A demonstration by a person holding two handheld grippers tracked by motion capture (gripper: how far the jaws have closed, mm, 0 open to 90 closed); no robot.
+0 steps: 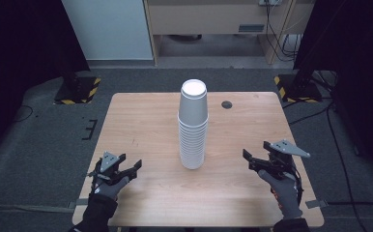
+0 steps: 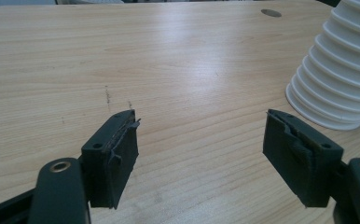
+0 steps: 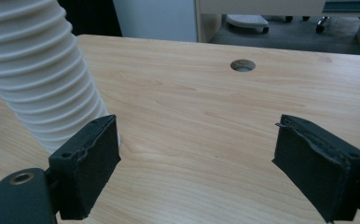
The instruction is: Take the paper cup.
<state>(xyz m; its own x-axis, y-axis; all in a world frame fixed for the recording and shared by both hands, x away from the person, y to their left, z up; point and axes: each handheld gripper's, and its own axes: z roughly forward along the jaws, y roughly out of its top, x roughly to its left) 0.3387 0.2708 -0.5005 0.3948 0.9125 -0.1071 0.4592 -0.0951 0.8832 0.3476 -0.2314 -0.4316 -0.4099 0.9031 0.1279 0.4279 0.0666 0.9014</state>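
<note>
Presently, both my tongs are wide open and grip nothing. My left gripper (image 1: pixel 126 166) rests near the table's (image 1: pixel 141 121) front left corner; my right gripper (image 1: pixel 256 162) sits opposite, near the front right. The stack of white cups (image 1: pixel 193 125) stands inverted at mid-table between them, apart from both. The high view shows its full height; the left gripper view catches its ribbed base (image 2: pixel 336 84), and the right gripper view shows the cable hole (image 3: pixel 243 65).

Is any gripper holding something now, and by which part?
Nothing is held. The left gripper and right gripper are open, apart from the cup stack.
</note>
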